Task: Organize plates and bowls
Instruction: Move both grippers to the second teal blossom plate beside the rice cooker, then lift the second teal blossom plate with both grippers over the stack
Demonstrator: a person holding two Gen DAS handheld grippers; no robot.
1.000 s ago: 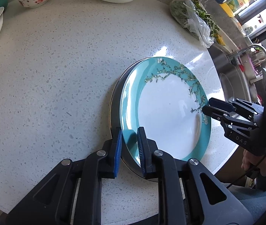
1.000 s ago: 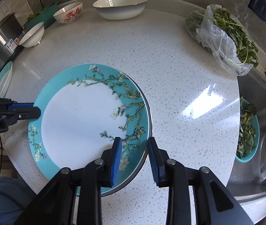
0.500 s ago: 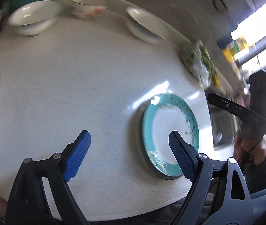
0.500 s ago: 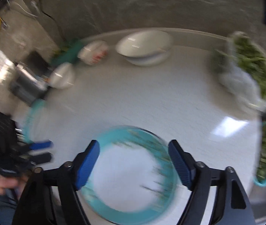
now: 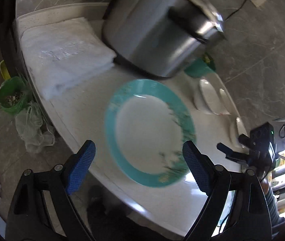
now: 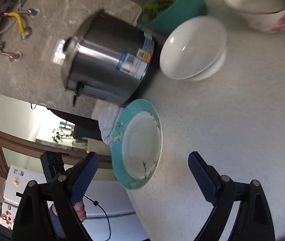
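Note:
A teal-rimmed plate with a white centre and blossom pattern lies on the white counter near its edge; it also shows in the right wrist view. My left gripper is open and empty, just short of the plate. My right gripper is open and empty, with the plate ahead between its spread fingers. A white bowl and a floral bowl stand further back. The right gripper shows in the left wrist view.
A steel pot stands behind the plate, also in the right wrist view. A folded white cloth lies to its left. A teal basket of greens sits at the back. The counter edge runs close by.
Both grippers let go of the stacked teal plate, opened wide and swung left to another teal plate beside the steel pot.

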